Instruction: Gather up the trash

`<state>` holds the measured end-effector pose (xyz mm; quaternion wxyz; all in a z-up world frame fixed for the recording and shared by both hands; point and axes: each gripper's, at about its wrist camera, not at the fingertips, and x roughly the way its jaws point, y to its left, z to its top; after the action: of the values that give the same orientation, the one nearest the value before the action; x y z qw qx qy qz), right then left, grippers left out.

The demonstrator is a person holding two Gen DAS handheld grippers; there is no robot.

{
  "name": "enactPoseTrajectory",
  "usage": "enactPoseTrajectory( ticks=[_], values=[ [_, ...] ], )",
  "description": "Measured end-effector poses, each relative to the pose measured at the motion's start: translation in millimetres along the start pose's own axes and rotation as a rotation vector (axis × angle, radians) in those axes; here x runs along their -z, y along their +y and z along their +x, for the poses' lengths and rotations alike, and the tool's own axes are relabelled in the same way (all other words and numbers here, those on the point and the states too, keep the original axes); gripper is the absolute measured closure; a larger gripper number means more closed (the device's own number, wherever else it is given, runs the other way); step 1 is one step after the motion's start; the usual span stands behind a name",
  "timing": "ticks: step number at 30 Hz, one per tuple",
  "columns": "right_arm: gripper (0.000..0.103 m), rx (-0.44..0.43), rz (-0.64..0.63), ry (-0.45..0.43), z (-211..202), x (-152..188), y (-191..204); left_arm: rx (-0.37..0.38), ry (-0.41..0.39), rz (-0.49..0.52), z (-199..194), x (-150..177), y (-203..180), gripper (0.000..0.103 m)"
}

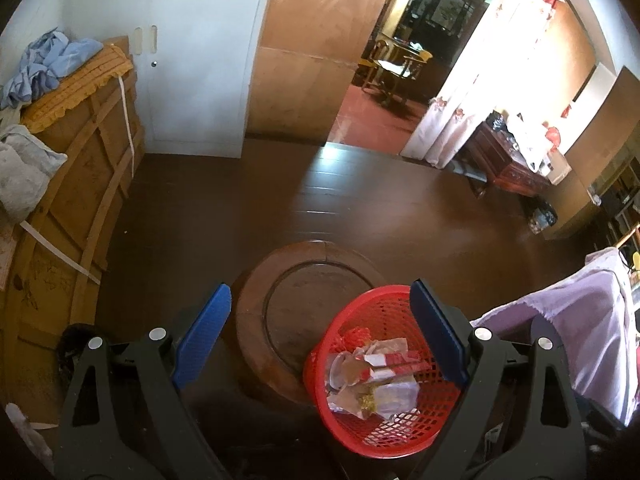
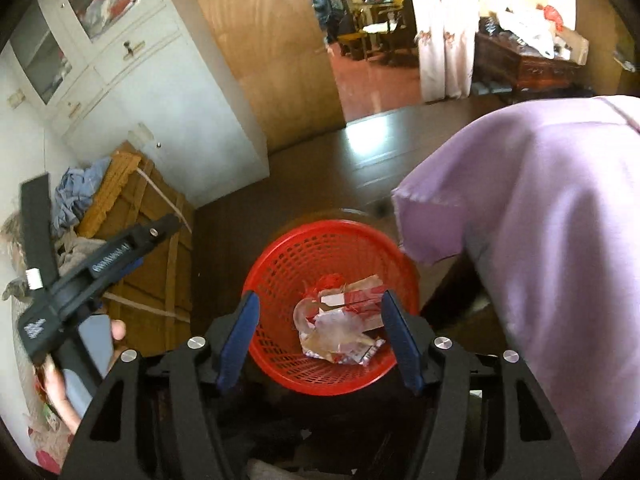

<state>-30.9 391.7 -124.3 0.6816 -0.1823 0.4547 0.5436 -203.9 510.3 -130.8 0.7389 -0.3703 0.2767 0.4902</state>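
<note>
red basket (image 2: 332,304) on the dark floor with wrappers (image 2: 340,328) piled inside, right gripper (image 2: 320,336) hanging right over it, jaws apart and empty, left gripper (image 1: 320,340) also spread wide, nothing held

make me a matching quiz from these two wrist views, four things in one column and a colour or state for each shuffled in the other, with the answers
Things:
1. basket
2. right gripper
3. cloth
4. stool

Colour or state:
A. pale purple, draped to the right of the basket
B. round dark wood, under and beside the basket
C. red mesh, with wrappers inside
D. jaws apart, nothing between the blue pads, above the basket

Pairs: 1-C, 2-D, 3-A, 4-B
</note>
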Motion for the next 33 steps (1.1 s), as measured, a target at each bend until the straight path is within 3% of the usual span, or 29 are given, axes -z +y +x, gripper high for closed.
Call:
enactPoseTrajectory(
  ticks=[13,18,33],
  values=[
    [0.039,0.034,0.056,-0.187,-94.3,26.0,-28.6,0.019,-0.005,0.072,-5.6,9.2,-19.5,0.015],
    [0.038,0.078,0.081,-0.252,-135.4,48.8,-43.1,0.066,-0.004,0.161,-17.5,19.5,-45.3,0.015],
    [0.032,0.275,0.291,-0.453,-264.0,163.0,-124.2,0.365,0.033,0.554,-83.2,111.9,-171.4,0.013]
  ],
)
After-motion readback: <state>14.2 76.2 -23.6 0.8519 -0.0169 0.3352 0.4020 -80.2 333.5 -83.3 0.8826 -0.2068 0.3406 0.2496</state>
